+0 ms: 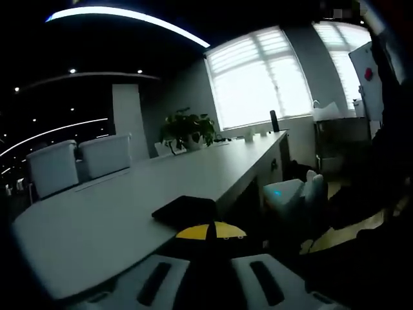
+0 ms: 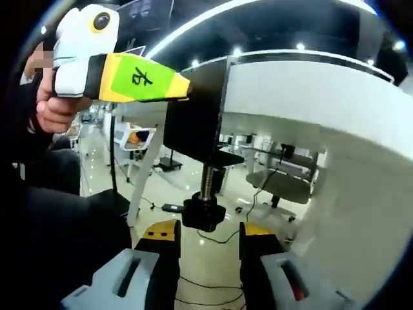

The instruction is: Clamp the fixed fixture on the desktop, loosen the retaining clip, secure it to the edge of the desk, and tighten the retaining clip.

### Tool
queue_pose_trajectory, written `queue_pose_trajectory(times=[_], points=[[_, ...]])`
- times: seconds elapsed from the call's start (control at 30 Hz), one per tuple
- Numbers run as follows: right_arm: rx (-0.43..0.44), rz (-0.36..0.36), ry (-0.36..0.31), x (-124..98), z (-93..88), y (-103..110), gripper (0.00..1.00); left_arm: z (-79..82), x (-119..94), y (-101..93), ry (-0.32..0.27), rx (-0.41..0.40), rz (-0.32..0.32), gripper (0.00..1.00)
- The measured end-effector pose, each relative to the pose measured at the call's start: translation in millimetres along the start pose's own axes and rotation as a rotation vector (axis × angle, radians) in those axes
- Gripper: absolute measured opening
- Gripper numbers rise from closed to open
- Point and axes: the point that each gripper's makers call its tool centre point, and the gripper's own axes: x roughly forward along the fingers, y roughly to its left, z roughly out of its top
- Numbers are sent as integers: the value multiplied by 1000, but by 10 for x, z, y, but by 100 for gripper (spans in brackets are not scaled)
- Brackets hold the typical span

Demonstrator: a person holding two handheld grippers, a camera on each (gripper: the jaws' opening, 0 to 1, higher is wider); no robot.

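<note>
Now we hold black metal clamp fixture [image 2: 197,123] on white worktop [image 2: 310,90] edge, left gripper [image 2: 116,79] clenched on it; right gripper [image 2: 201,242] jaws released astride black screw knob [image 2: 203,213], ready to tighten.

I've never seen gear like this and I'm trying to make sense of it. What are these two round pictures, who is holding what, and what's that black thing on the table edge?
No robot here: a person holds a handheld gripper in each hand, and each gripper carries a fisheye camera looking along its own jaws.

The left gripper view looks down a long white desk toward bright windows, chairs and a potted plant. A black clamp fixture sits at the desk's near edge, right ahead of the left gripper; its jaws seem closed on the fixture, though I cannot be sure.

The right gripper view looks from below the desk edge. The same fixture hangs there, with a threaded screw and a black knob. The right gripper sits just under the knob with its jaws open. The yellow-green tool at upper left is the left gripper, held by a hand.
</note>
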Motion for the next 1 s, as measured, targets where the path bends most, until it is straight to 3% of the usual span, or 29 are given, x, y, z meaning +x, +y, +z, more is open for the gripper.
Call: queue_pose_trajectory(times=[0.13, 0.2, 0.37, 0.43, 0.53, 0.63, 0.77, 0.9, 1.0], points=[[88, -120, 19, 17, -42, 38, 46, -3, -3, 5, -14, -2, -12, 1], [77, -188, 13, 29, -17, 75, 49, -5, -5, 6, -24, -5, -20, 1], [66, -452, -6, 146, 41, -147, 45, -3, -4, 10, -42, -10, -34, 1], [71, -510, -29, 154, 65, -211, 40, 0, -1, 7, -45, -12, -38, 1], [150, -520, -7, 255, -15, -235, 36, 4, 9, 8, -48, -10, -49, 1], [137, -526, -10, 246, 24, -261, 27, 5, 17, 8, -47, -13, -53, 1], [159, -514, -14, 187, 49, -197, 26, 9, 31, 11, -47, -23, -43, 1], [93, -462, 12, 174, 47, -187, 25, 15, 39, 15, -41, -40, -32, 1], [70, -380, 11, 137, 67, -104, 24, 17, 42, 19, -38, -57, -32, 1]])
